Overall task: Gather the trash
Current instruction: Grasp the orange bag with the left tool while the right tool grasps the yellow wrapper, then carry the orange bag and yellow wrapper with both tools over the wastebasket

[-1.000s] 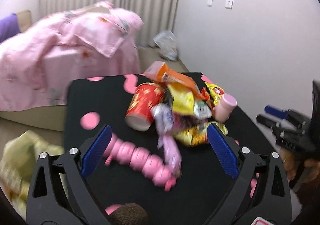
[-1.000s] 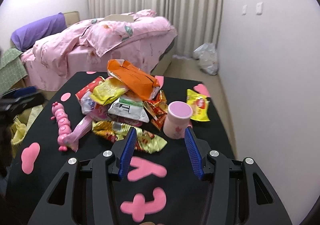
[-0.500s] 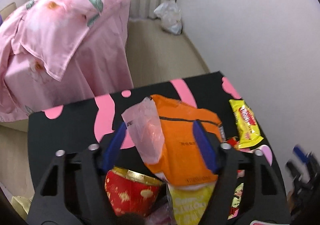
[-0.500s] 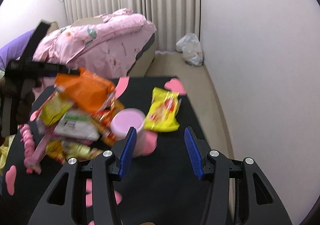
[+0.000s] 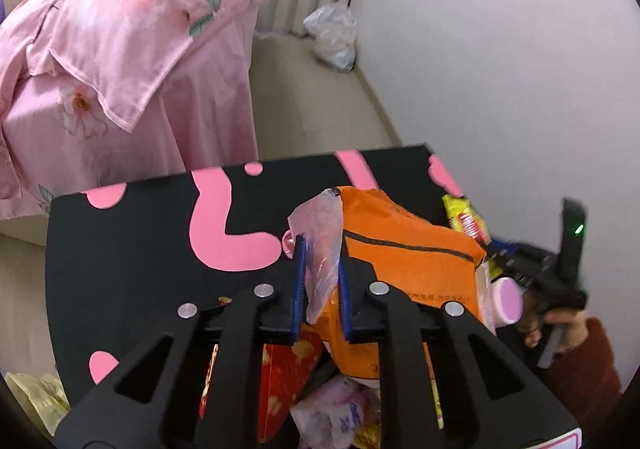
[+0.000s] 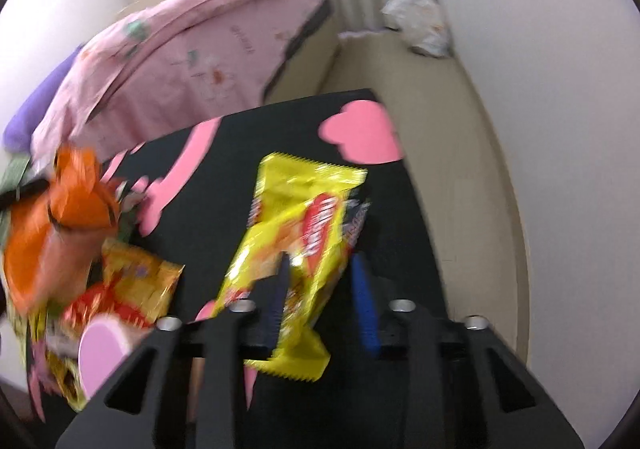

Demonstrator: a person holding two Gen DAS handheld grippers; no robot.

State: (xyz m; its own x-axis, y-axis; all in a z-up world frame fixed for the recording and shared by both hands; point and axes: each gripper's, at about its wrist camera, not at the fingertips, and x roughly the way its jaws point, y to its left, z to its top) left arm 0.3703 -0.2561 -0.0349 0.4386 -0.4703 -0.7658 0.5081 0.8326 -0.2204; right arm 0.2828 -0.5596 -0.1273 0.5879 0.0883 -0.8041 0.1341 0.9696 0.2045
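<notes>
Progress: early, nothing binned | left gripper [image 5: 320, 273] closing, pinching pink plastic flap [image 5: 320, 241] of orange bag [image 5: 404, 265] | right gripper [image 6: 320, 285] closing around yellow snack packet [image 6: 296, 233] on table [image 6: 224, 189] | pile left.

Left wrist cam sits behind the left hand-held gripper [image 5: 321, 249], looking forward and steeply down along its fingers, very close over the trash pile on the black worktop [image 5: 120, 249]; the bed [image 5: 120, 49] lies beyond on the left, curtains and wall behind.

Right wrist cam does the same from the right hand-held gripper [image 6: 322, 269], tilted down, close over the worktop's [image 6: 400, 229] far right part, frame blurred.

Shared: orange bag [image 5: 408, 249] [image 6: 52, 241], yellow wrapper [image 5: 466, 217] [image 6: 304, 217], pink cup [image 5: 506, 299] [image 6: 100, 349], bed [image 6: 192, 61], floor bag [image 5: 334, 35] [image 6: 420, 25]. Left view also catches the right hand-held gripper [image 5: 536, 269] at its right edge.
</notes>
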